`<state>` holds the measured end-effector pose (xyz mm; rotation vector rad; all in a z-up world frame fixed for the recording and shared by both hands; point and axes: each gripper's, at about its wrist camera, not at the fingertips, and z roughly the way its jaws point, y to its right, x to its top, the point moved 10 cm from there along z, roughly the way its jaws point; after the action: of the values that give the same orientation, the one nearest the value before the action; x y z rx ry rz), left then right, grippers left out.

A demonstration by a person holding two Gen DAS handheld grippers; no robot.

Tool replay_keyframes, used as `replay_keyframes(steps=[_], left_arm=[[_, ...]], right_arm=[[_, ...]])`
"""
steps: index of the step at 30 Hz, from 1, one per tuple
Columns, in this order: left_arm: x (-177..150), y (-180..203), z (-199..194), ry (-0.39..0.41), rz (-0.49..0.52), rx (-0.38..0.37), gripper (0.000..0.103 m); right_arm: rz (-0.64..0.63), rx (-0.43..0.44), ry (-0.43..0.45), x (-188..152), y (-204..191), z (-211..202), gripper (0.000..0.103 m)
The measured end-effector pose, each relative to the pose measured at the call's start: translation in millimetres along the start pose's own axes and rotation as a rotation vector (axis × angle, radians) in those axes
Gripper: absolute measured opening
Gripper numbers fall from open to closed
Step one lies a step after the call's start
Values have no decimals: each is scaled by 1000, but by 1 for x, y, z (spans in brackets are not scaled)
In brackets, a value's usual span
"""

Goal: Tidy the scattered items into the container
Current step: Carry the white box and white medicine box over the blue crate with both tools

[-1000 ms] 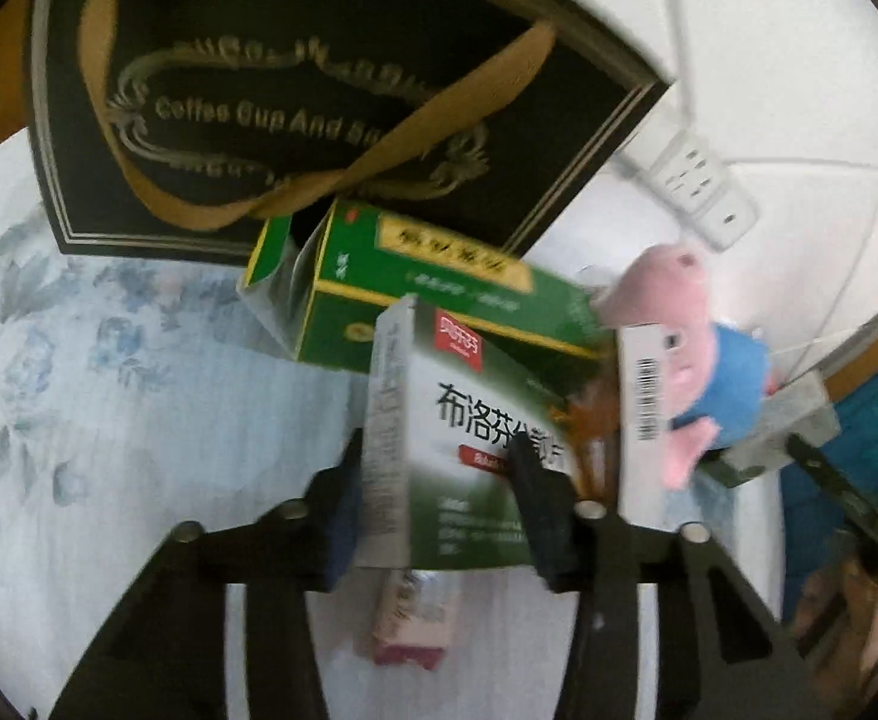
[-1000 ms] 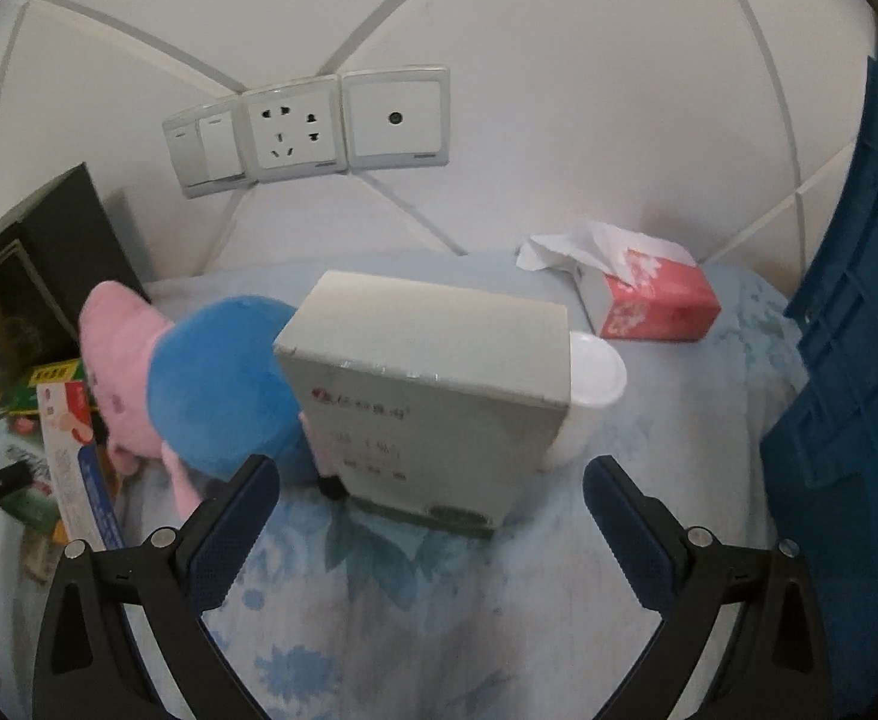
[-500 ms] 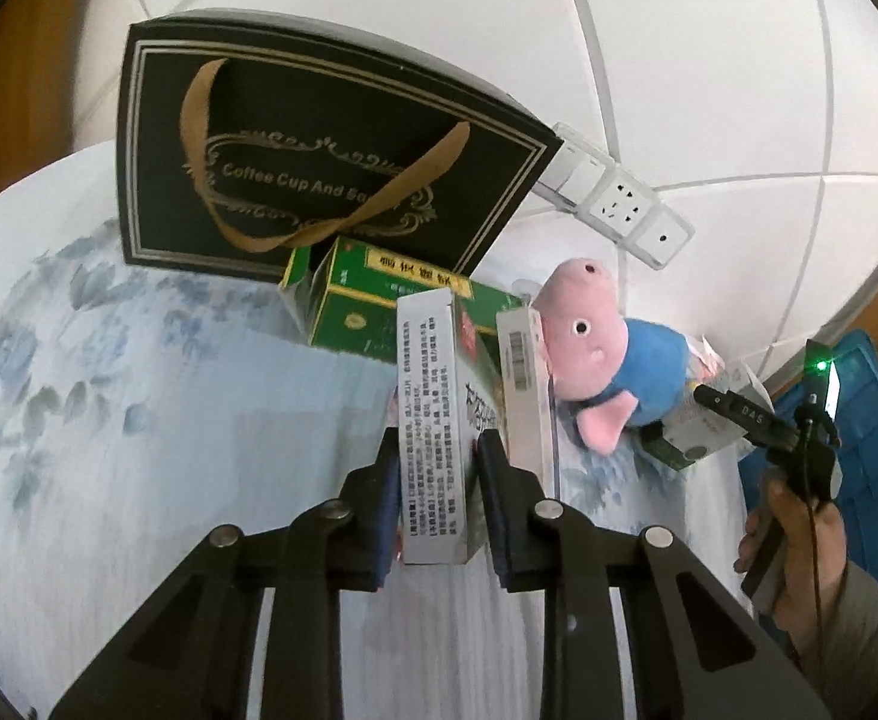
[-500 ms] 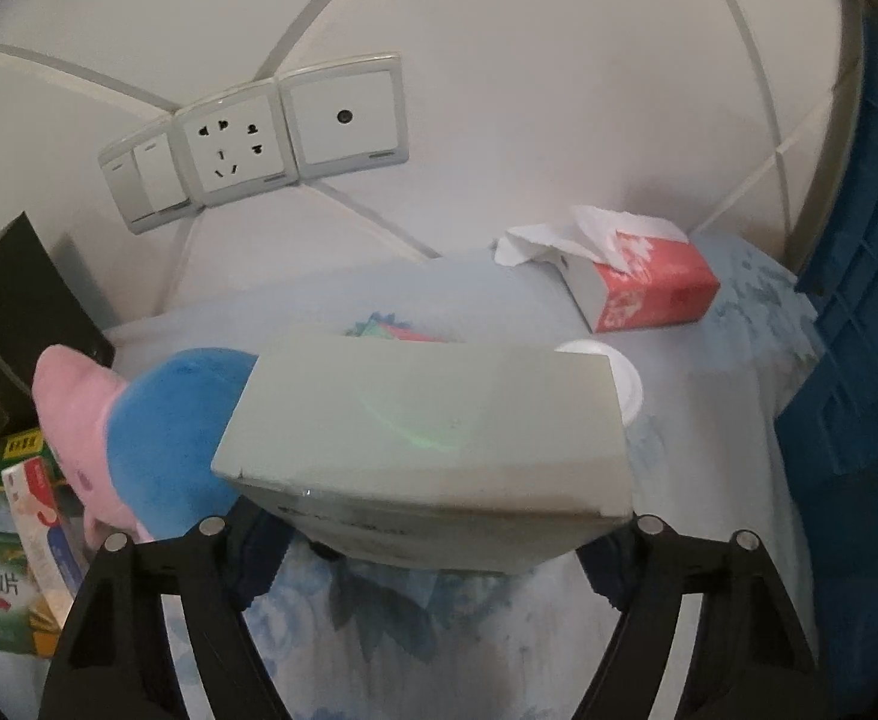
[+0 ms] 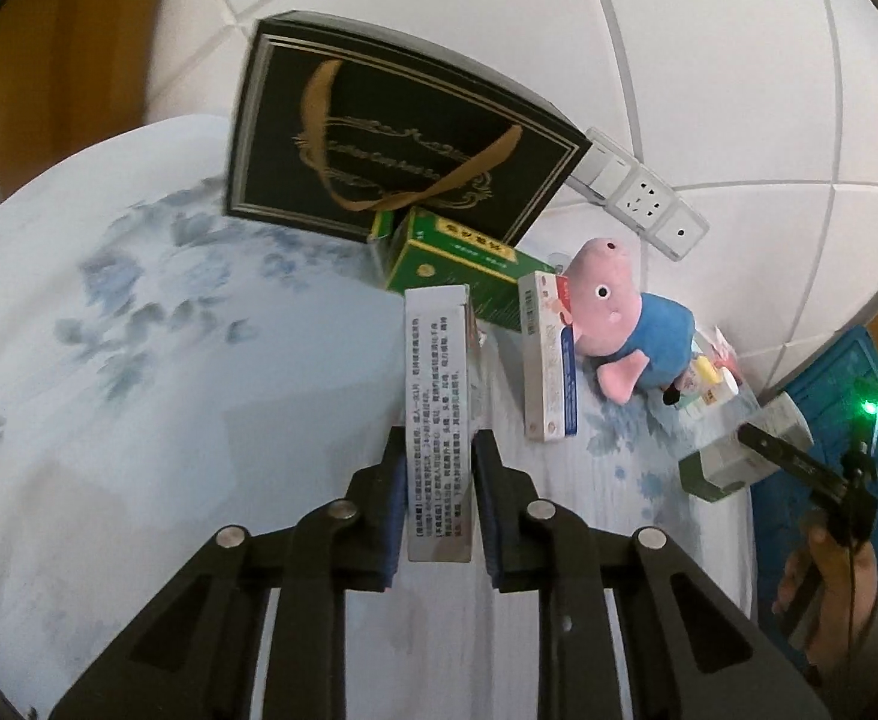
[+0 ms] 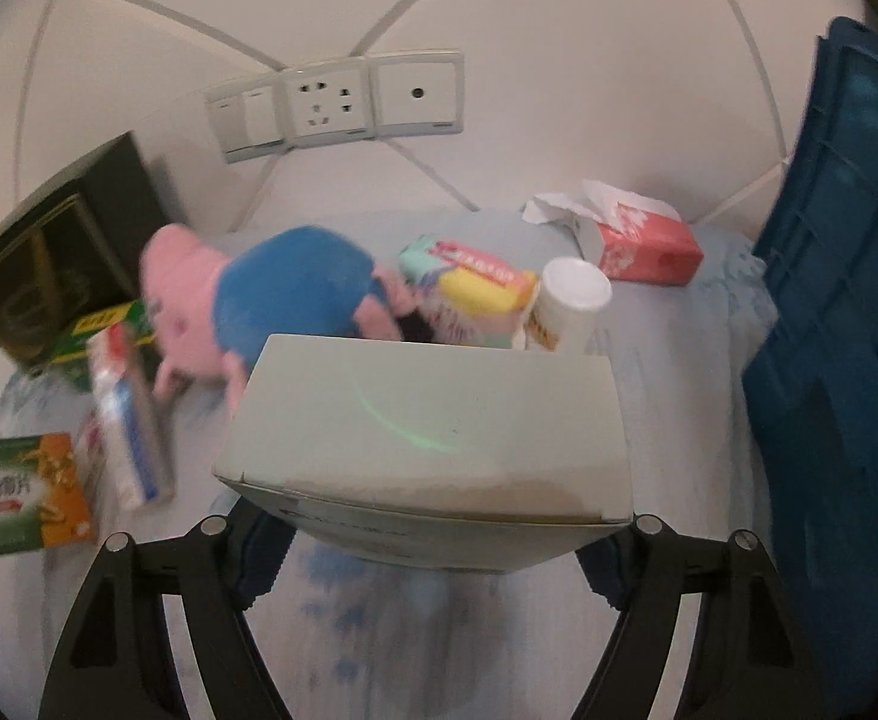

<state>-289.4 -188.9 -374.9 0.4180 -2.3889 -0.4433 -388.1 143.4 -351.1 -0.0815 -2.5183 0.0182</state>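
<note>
**Operator:** What is each gripper holding?

**Guide:** Your left gripper (image 5: 439, 501) pinches the narrow medicine carton (image 5: 438, 420) across its thin faces, held upright above the floral cloth (image 5: 169, 420). Your right gripper (image 6: 433, 558) clamps the wide pale box (image 6: 427, 426) by its ends, also off the cloth.

**Operator:** How will they handle?

**Guide:** Judge both as light, hollow cardboard: stiff at the edges, soft mid-panel. Do not squeeze harder, or the panels may buckle.

**Operator:** Where do they go?

**Guide:** The blue crate (image 6: 829, 390) stands at the right of the cloth. The plush pig (image 5: 625, 324), the tissue box (image 6: 637, 240) and the other cartons remain scattered.
</note>
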Motion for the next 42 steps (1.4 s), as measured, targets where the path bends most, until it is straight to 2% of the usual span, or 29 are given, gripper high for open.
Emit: replay_keyframes(steps=[9,19,25,31,37,42], left_arm=[[-40,-6,-69,-36,30,70,19],[-76,24,-156,-38,102,124,18],[-87,44,-203,-29,123,136,19],[-82,57,-242,5,147,164,18],[-79,77,-271,31,156,185,19],[-79,109,-284,47,192,180,18]], right_arm=[[-65,85,-61,-58,-25,-81,79],[-149,166,-80,-105,-39,-184,79],[-174,178,-69,-122,-30,-229,79],[-156,210,-65,-139,-23,-267,79],[-183,232,-38,-141,-13,-299,79],[-207,256,7,-132,0,-331,79]])
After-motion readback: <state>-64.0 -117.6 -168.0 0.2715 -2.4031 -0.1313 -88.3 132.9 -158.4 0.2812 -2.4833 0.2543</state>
